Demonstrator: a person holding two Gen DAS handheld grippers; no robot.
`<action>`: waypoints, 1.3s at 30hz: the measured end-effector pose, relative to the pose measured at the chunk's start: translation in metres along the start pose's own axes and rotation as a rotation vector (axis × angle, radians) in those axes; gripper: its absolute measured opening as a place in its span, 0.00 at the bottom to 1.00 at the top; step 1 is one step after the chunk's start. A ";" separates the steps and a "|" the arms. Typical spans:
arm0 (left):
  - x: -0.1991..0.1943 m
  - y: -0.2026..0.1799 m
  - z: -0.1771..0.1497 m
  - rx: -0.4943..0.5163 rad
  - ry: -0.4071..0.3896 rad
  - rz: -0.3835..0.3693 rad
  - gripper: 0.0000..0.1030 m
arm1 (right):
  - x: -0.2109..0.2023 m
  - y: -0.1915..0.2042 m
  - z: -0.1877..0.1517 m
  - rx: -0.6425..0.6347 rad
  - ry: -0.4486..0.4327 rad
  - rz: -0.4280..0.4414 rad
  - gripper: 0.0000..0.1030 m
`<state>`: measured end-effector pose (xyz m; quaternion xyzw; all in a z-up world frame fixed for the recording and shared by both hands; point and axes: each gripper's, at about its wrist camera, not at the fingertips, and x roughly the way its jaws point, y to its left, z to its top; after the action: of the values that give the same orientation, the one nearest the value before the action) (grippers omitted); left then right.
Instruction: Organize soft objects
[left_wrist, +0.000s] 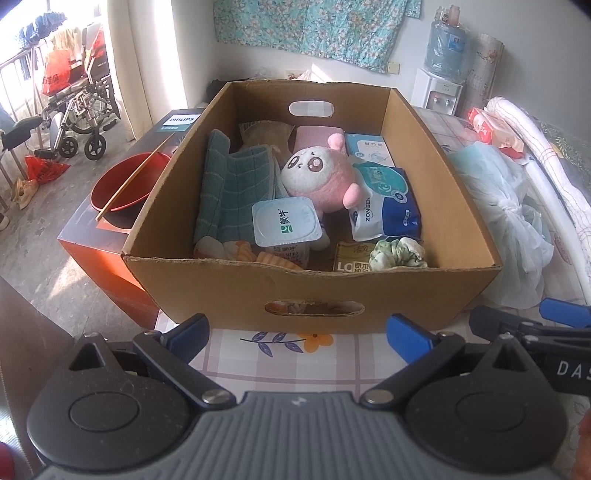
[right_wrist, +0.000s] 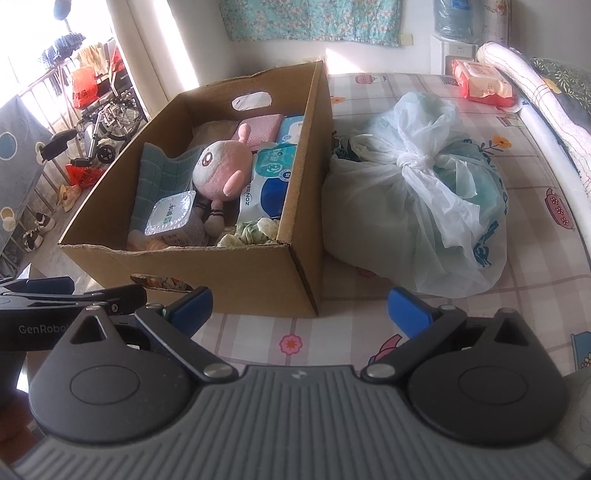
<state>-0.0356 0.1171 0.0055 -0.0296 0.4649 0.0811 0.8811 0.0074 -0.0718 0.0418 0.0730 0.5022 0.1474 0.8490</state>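
Observation:
An open cardboard box (left_wrist: 424, 133) (right_wrist: 258, 273) stands on the flowered tablecloth. In it lie a pink and white plush toy (left_wrist: 317, 173) (right_wrist: 221, 166), a teal checked cloth (left_wrist: 236, 184) (right_wrist: 159, 173), a green scrunchie (left_wrist: 399, 253) (right_wrist: 255, 230), a yoghurt cup (left_wrist: 286, 225) (right_wrist: 171, 214), wipes packs (left_wrist: 384, 199) (right_wrist: 273, 173) and a pink sponge (left_wrist: 314, 134). My left gripper (left_wrist: 299, 334) is open and empty in front of the box. My right gripper (right_wrist: 299, 306) is open and empty at the box's near right corner.
A knotted white plastic bag (right_wrist: 417, 206) (left_wrist: 506, 221) lies right of the box. A red bowl with chopsticks (left_wrist: 125, 184) sits on a Philips carton (left_wrist: 110, 251) to the left. A red tissue pack (right_wrist: 480, 79) and rolled bedding (right_wrist: 524, 88) lie at the far right.

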 end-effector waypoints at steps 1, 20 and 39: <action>0.001 0.000 0.000 0.000 0.001 0.002 1.00 | 0.001 0.000 0.000 -0.003 0.002 -0.001 0.99; 0.006 0.005 -0.001 -0.018 0.018 0.013 0.99 | 0.009 0.005 0.002 -0.021 0.018 -0.003 0.99; 0.008 0.009 -0.002 -0.039 0.029 0.012 0.99 | 0.013 0.009 0.004 -0.036 0.024 -0.004 0.99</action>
<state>-0.0344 0.1270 -0.0020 -0.0450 0.4762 0.0948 0.8731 0.0150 -0.0585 0.0353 0.0550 0.5098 0.1557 0.8443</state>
